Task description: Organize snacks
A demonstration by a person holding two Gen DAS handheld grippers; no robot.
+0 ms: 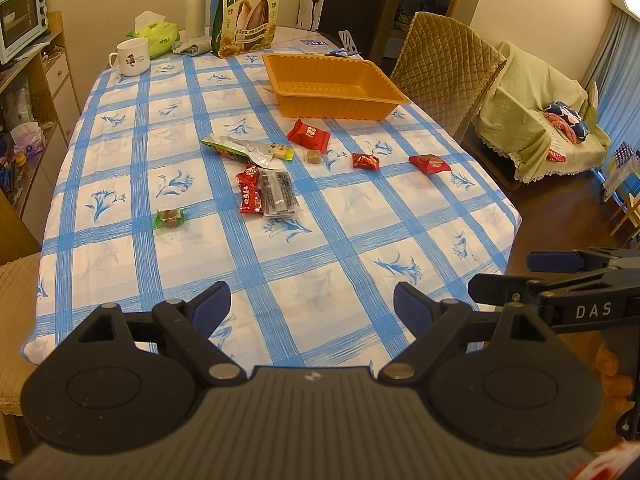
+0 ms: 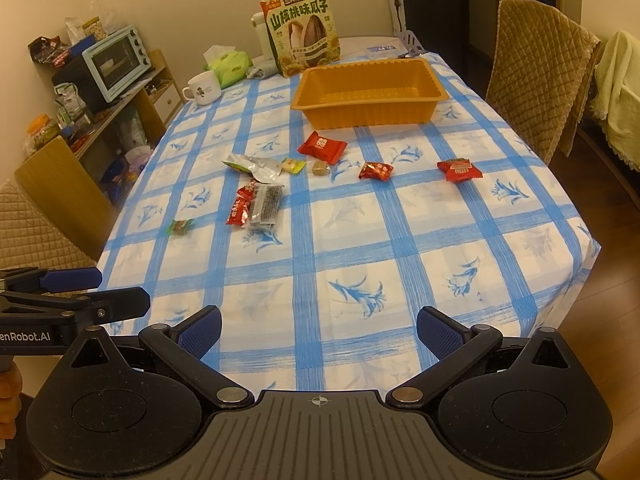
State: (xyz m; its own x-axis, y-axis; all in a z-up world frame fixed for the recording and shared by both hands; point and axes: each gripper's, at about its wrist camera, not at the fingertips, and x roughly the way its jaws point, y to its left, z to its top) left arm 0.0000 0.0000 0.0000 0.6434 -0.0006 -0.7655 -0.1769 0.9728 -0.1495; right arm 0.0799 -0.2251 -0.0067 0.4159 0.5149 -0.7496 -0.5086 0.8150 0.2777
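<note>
left claw (image 1: 312,304): wide, with nothing in it; it hangs over the near end of the counter (image 1: 360,240), far back from the snacks
right claw (image 2: 318,330): wide too, and holding nothing; it sits just beside the left one
snacks: all lie loose on the counter, none put away yet; a big red pack (image 1: 308,135) lies nearest the tray; a silver bag (image 1: 240,150) touches a small yellow sweet (image 1: 282,151); a brown sweet (image 1: 313,156) lies just beside them; a small red sweet (image 1: 365,161) and a flat red pack (image 1: 429,163) lie off to the right
pile: a long red pack (image 1: 249,194) and a dark pack (image 1: 279,192) touch each other; a claw may pinch both at once, and one may slip out on the way
green sweet (image 1: 171,218): alone on the left; it is small and shiny, so I think it can pop out of the claw
cloth: a claw that dips too low may grab the cloth and drag the snacks along
edge: the flat red pack is nearest the right edge; a bump may push it off
tray (image 1: 276,68): orange, at the far end; nothing in it; it looks light, so a knock may slide it
mug (image 1: 132,56): I cannot tell what is inside
seed bag (image 1: 248,12): stands behind the tray; a far reach may tip it
</note>
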